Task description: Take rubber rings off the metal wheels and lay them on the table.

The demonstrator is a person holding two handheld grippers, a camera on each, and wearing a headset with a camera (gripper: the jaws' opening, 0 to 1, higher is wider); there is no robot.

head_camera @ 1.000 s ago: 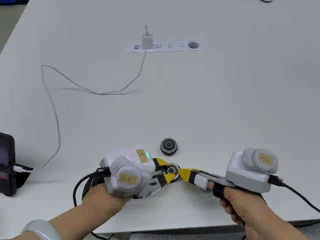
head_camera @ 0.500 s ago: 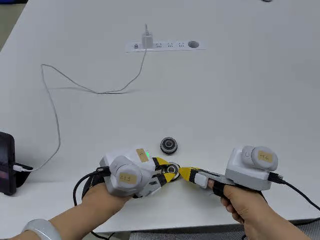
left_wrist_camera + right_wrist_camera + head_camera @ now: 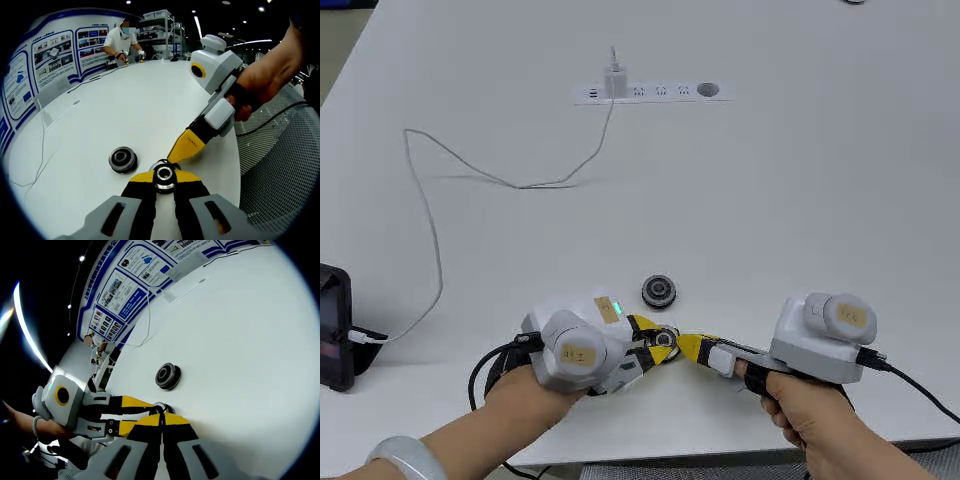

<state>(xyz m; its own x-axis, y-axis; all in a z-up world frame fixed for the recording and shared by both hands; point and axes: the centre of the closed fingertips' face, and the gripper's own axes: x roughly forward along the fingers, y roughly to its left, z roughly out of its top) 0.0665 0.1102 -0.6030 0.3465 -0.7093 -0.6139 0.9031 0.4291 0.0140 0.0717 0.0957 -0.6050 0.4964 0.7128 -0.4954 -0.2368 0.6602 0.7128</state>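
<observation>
left hand-held gripper point(image 3: 164, 176) clamps metal wheel point(image 3: 164, 173); right hand-held gripper point(image 3: 161, 416) clenched, tips touching wheel rim; second wheel point(image 3: 659, 291) nearby.

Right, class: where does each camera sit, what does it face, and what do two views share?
Head view: headset, looking down at table; left gripper, right gripper, forearms show.
Left gripper view: rides that gripper, faces along jaws shut on the held wheel.
Right gripper view: rides that gripper, faces its shut jaws near the left gripper's.
Shared: the loose wheel.
</observation>
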